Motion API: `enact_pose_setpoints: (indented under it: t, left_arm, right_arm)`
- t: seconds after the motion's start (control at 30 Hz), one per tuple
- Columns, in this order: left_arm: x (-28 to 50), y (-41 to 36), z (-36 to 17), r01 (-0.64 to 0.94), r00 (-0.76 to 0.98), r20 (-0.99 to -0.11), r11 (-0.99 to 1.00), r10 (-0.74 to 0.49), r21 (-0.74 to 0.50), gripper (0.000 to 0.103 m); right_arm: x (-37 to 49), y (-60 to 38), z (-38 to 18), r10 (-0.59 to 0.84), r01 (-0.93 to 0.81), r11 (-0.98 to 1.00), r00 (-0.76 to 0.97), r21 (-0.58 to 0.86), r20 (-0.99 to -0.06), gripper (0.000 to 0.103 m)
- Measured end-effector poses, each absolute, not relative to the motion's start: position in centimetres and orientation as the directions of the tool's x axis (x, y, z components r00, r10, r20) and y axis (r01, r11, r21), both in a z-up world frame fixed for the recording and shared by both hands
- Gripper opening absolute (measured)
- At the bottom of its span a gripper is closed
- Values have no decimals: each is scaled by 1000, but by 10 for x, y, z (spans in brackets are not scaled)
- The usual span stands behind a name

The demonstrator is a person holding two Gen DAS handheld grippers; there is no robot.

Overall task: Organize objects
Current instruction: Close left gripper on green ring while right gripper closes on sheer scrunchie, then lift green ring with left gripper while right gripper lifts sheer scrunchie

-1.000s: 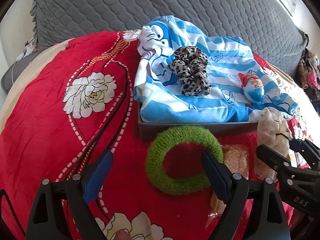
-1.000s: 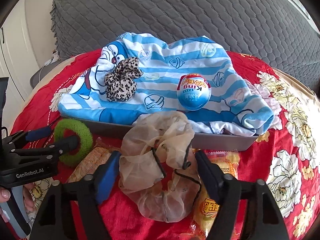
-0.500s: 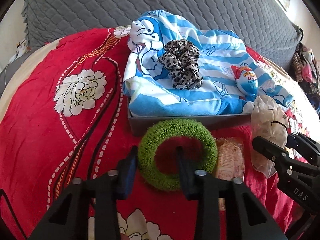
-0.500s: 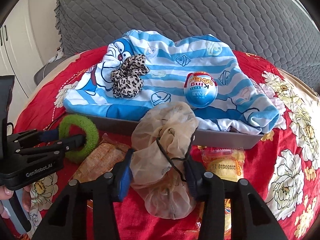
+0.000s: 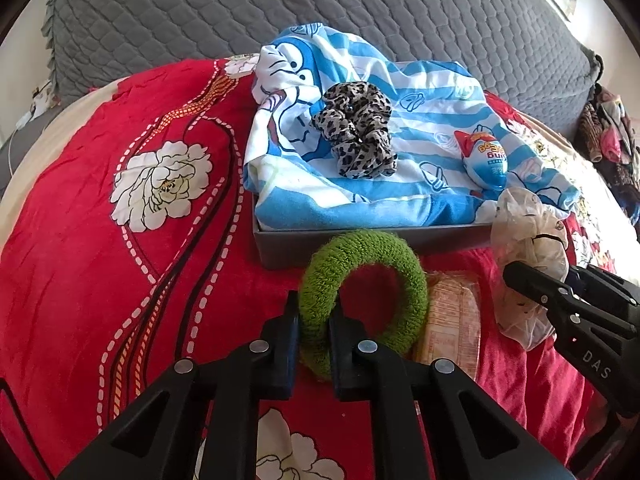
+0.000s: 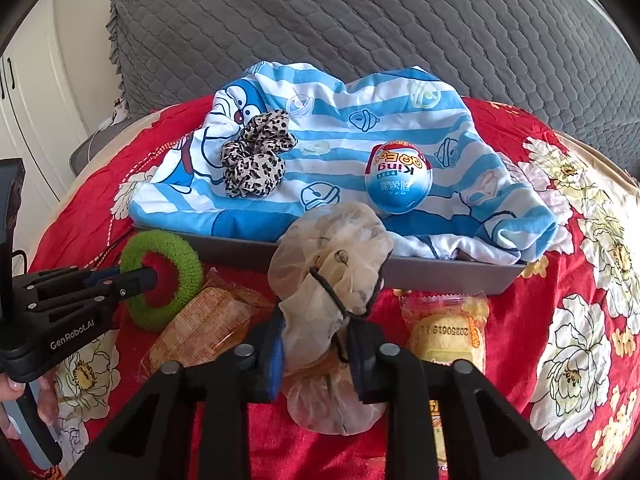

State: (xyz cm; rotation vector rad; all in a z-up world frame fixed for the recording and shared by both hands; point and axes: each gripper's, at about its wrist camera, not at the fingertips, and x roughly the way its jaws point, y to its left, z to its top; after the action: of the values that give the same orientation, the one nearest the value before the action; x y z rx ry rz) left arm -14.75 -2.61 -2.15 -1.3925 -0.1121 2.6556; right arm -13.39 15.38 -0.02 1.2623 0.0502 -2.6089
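Observation:
My left gripper [image 5: 314,308] is shut on the near left side of a fuzzy green scrunchie [image 5: 400,268], which lies on the red bedspread in front of a grey tray [image 5: 280,246]. The right wrist view shows the same left gripper [image 6: 150,276] and green scrunchie [image 6: 184,264] at the left. My right gripper [image 6: 318,322] has its jaws closing, with the pads pressing on a sheer beige scrunchie [image 6: 332,240] bunched between them. That beige scrunchie [image 5: 528,232] stands up against the tray's front wall [image 6: 440,272].
A blue striped cartoon cloth [image 6: 360,128] fills the tray, with a leopard scrunchie [image 6: 256,160] and a blue toy egg [image 6: 398,178] on it. Two snack packets [image 6: 200,328] [image 6: 444,328] lie beside the beige scrunchie. A grey quilted cover [image 6: 360,20] rises behind.
Both grippers closed from wide open: the left onto the green scrunchie's rim, the right onto the beige scrunchie, which bunched up taller between the pads.

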Motion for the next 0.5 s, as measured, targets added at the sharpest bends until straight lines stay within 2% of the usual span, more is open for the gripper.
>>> enact_pose_setpoints:
  t: [0.23,0.5]
  left_arm:
    - [-146,-25,-20,-90,-564,-811,-988,155,-126,12]
    - [-144,-21,-18,-86,-573,-807,-989,145,-117,12]
  right_arm:
    - [-133,155,1,-214,235,-968,-594,87,-775,17]
    - [-131,154,4,-237,246,-963,-588,108,-773,15]
